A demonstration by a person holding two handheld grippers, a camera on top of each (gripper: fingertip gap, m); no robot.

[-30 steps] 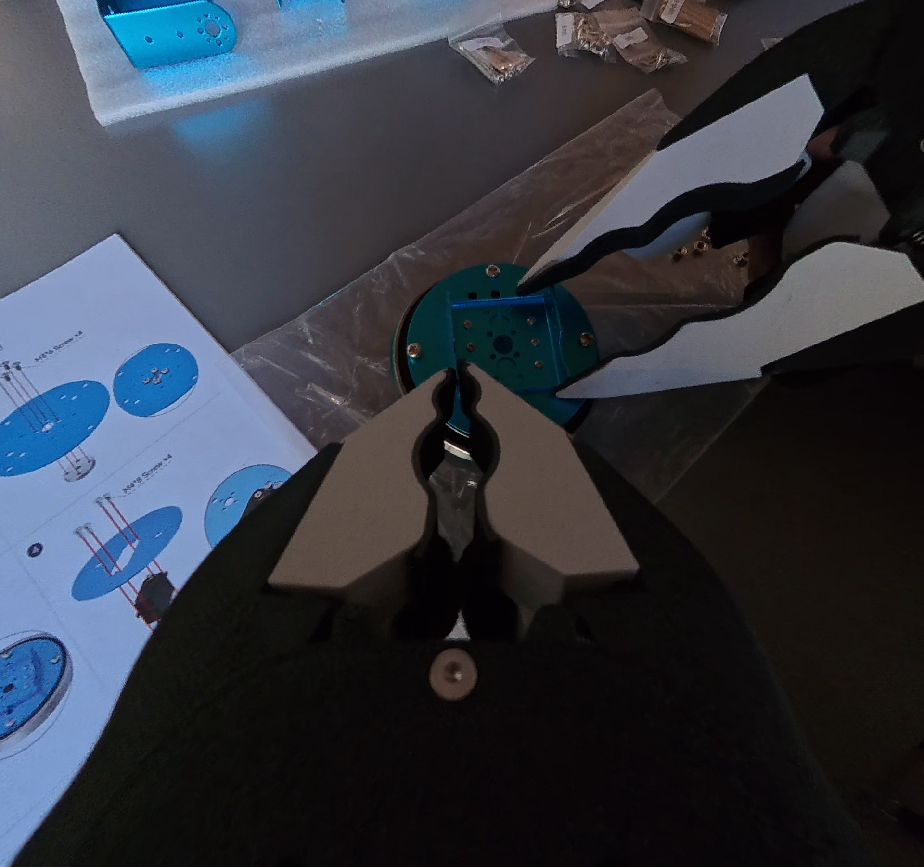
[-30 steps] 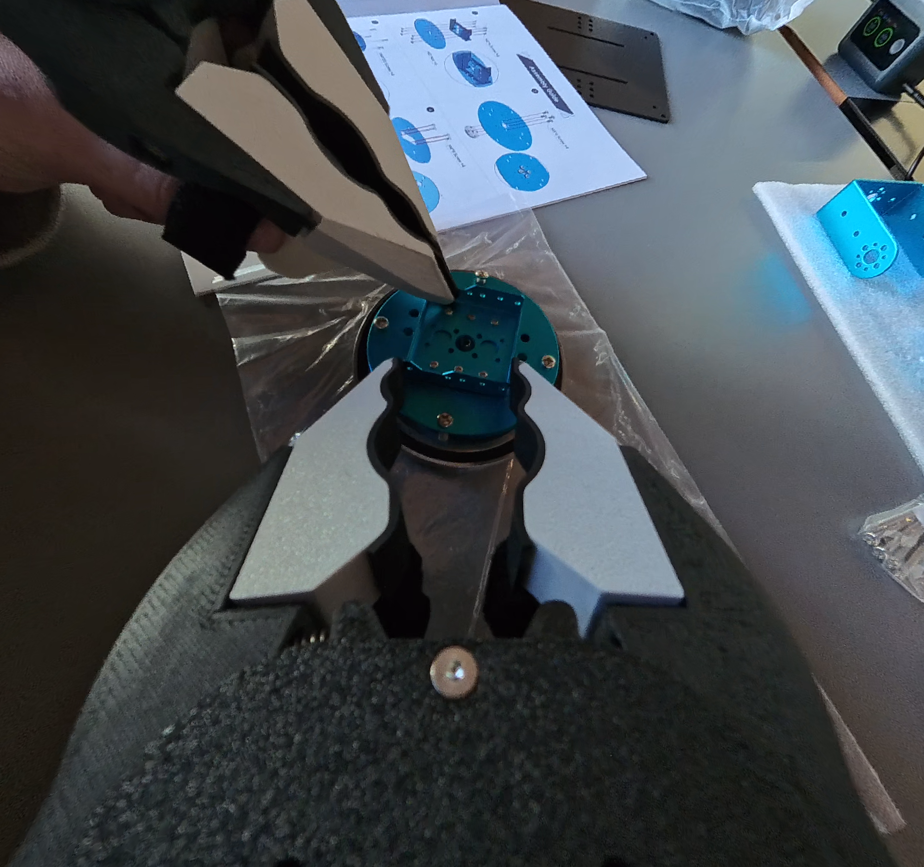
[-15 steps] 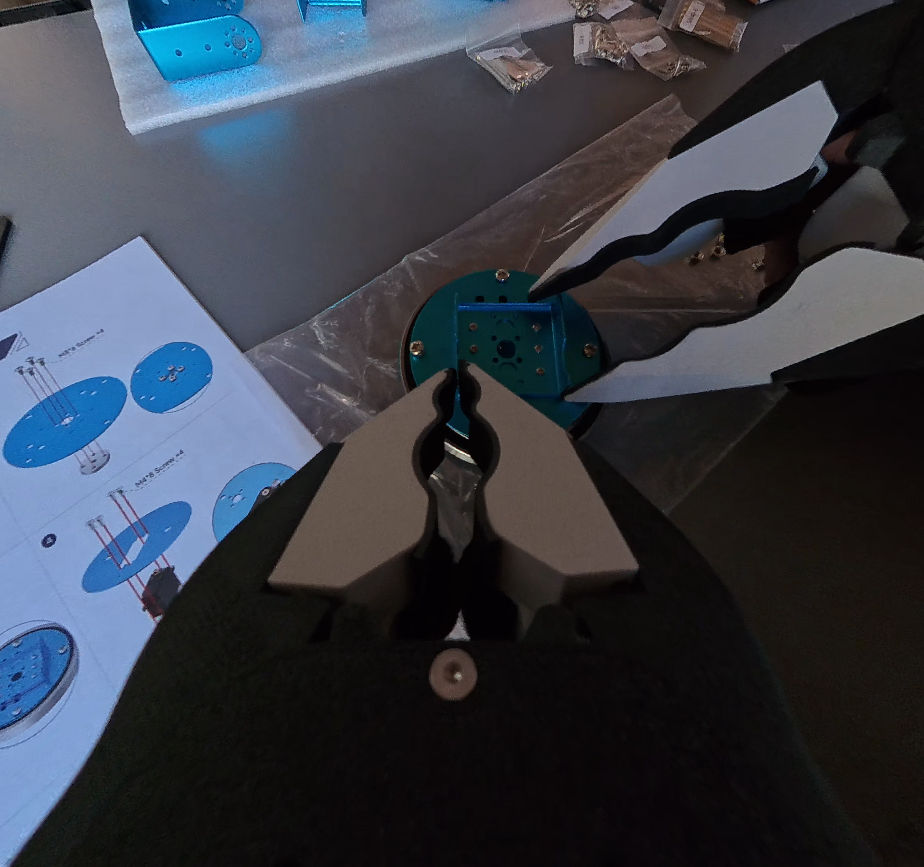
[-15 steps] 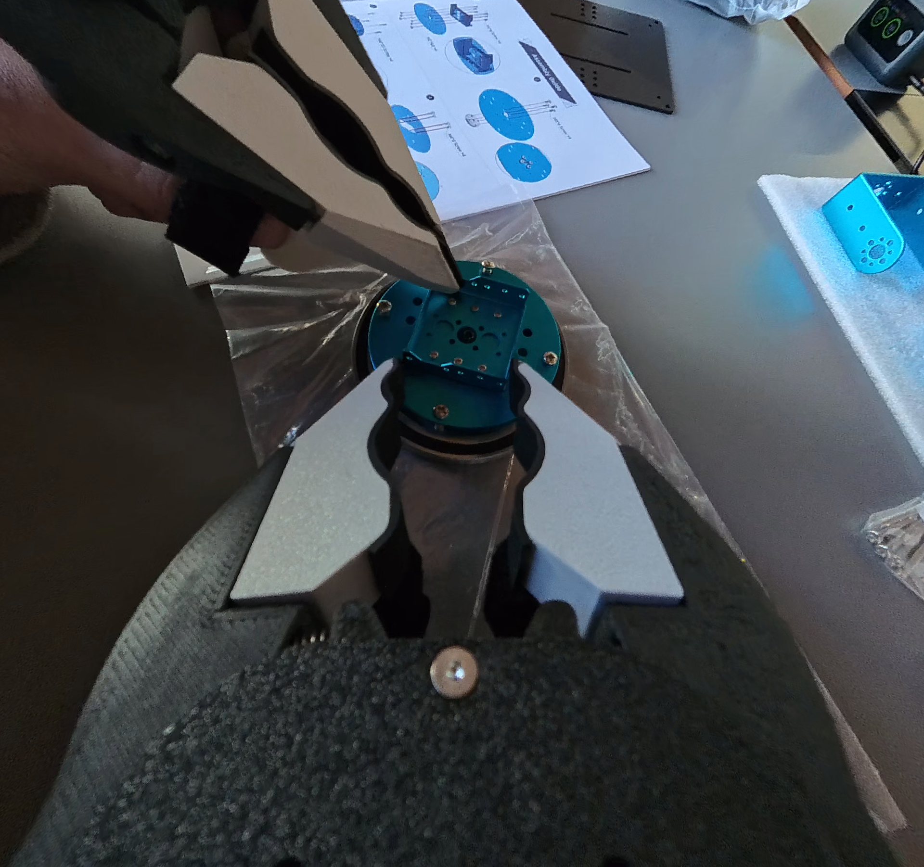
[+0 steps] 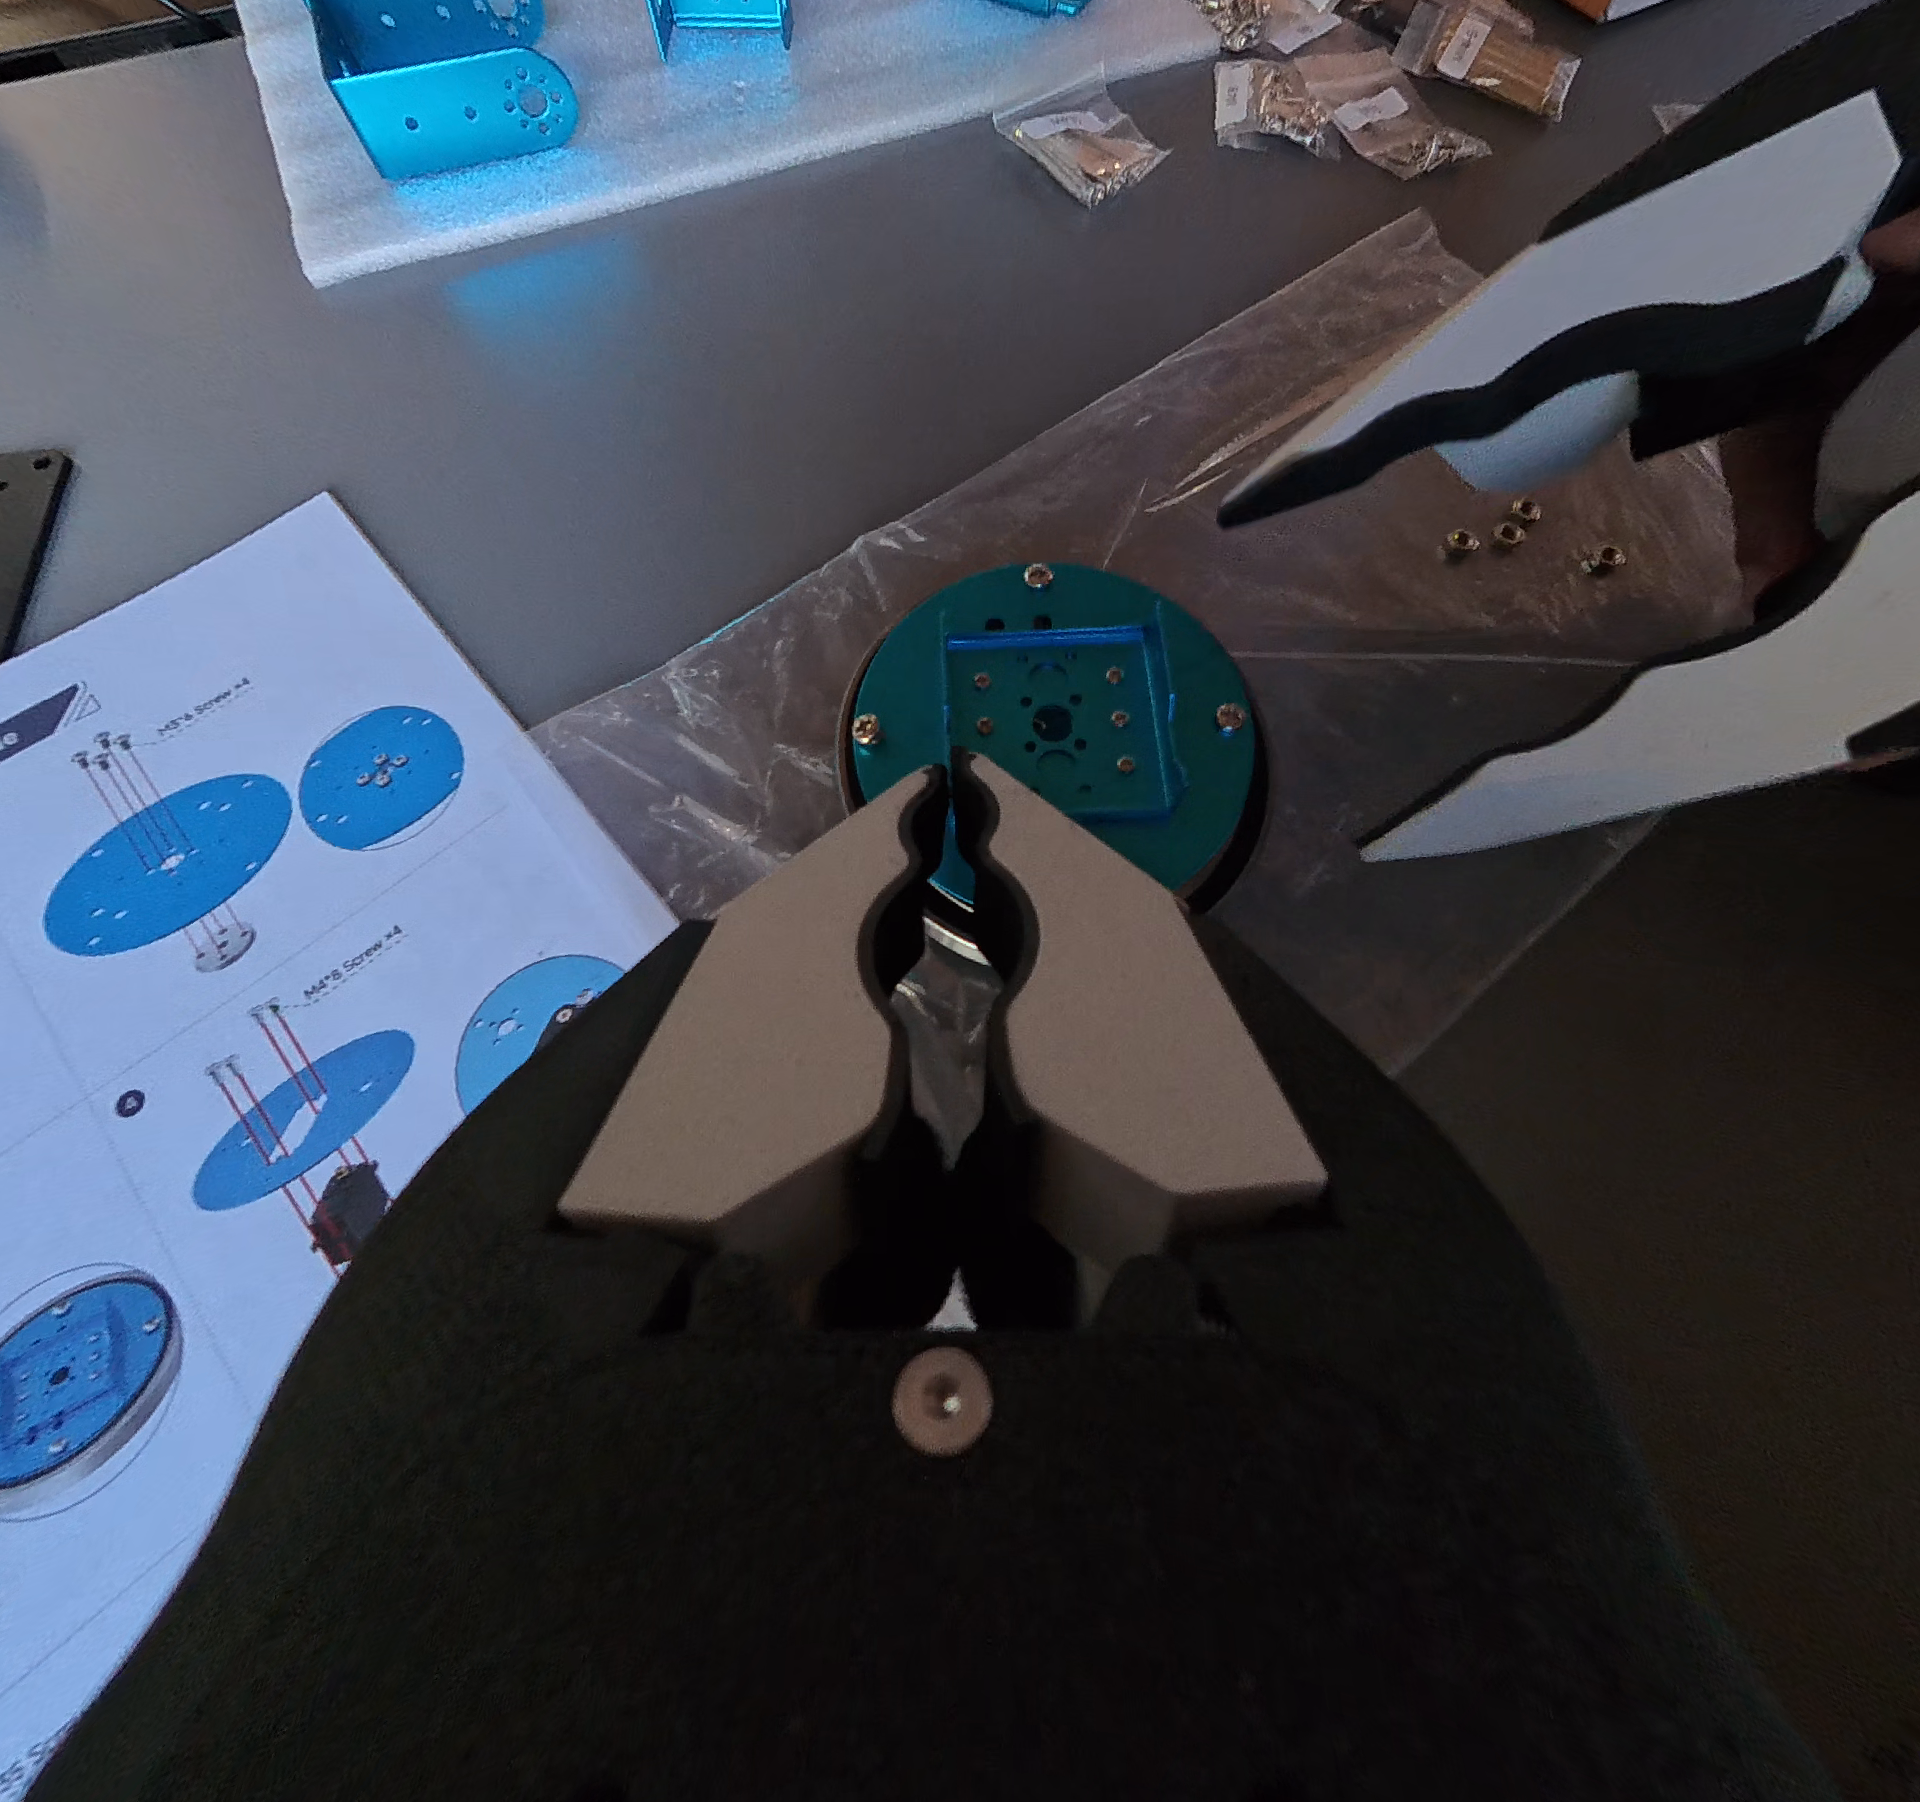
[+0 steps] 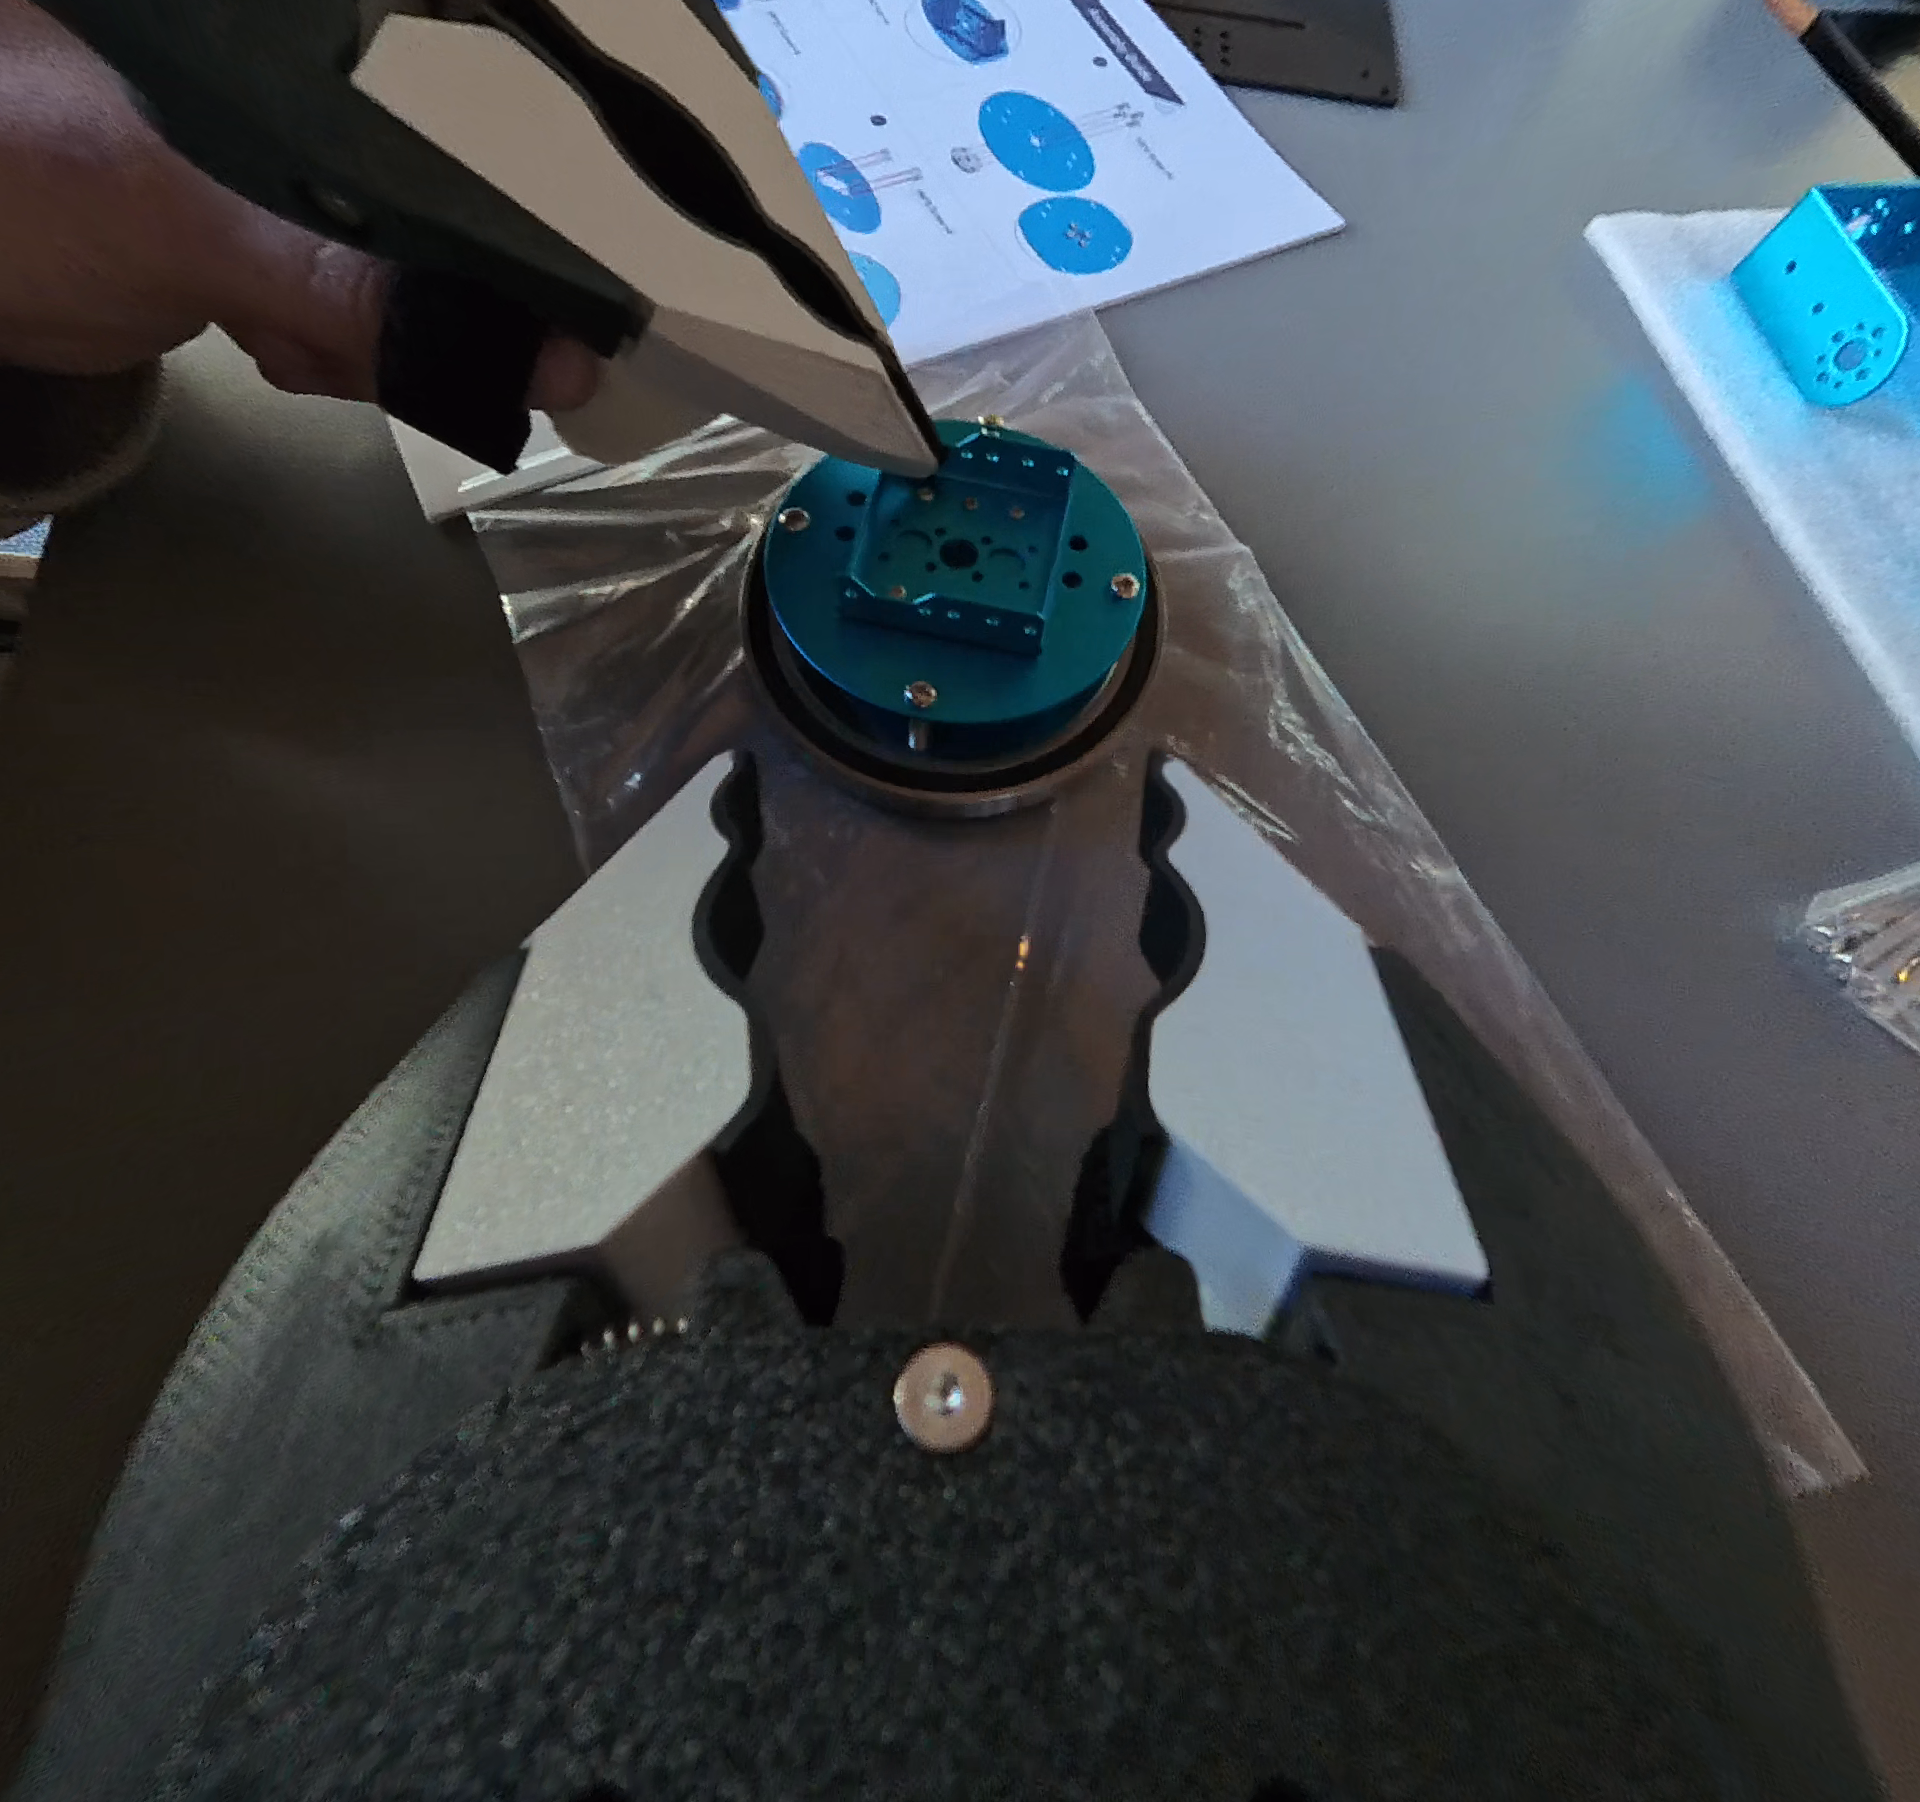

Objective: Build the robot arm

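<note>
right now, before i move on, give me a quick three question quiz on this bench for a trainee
1. True or false: the right gripper is shut.
2. The round blue disc sits on: A) clear plastic sheet B) white foam C) manual.
3. How many loose brass nuts lie on that sheet?
Key: 1 false, it is open; 2 A; 3 four.

Opposed wrist views — sharing teal disc (image 5: pixel 1049 713).

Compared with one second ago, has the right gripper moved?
Yes. The right gripper has backed away from the round teal metal disc; its fingers no longer flank the square bracket.
</note>
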